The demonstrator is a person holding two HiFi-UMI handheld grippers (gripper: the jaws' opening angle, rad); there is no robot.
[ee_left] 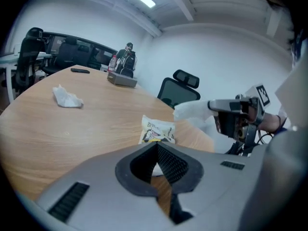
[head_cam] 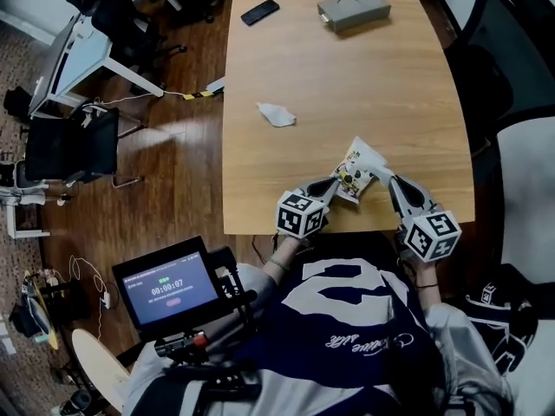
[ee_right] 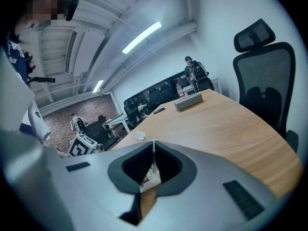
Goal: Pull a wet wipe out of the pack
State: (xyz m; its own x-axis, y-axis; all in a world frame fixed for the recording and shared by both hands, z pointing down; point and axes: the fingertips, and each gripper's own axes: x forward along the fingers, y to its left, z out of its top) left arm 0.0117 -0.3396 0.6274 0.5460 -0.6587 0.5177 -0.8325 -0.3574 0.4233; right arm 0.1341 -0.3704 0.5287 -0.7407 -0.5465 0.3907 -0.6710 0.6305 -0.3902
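Head view: pack (head_cam: 351, 180) is gripped at its left end by the closed left gripper (head_cam: 336, 187). At its right, the right gripper (head_cam: 384, 177) is shut on a wet wipe (head_cam: 371, 157) drawn from its top.

Left gripper view: jaws are pressed together on the pack (ee_left: 158, 130), and right of it the wipe (ee_left: 192, 110) is stretched.

Right gripper view: a thin wipe edge (ee_right: 153, 148) is pinched between closed jaws, just above the pack (ee_right: 151, 177).

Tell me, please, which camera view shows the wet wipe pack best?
The left gripper view: the wipe pack sits close, its printed face clear. The head view shows it whole but small and distant. The right gripper view shows only a sliver through the gap between its jaws.
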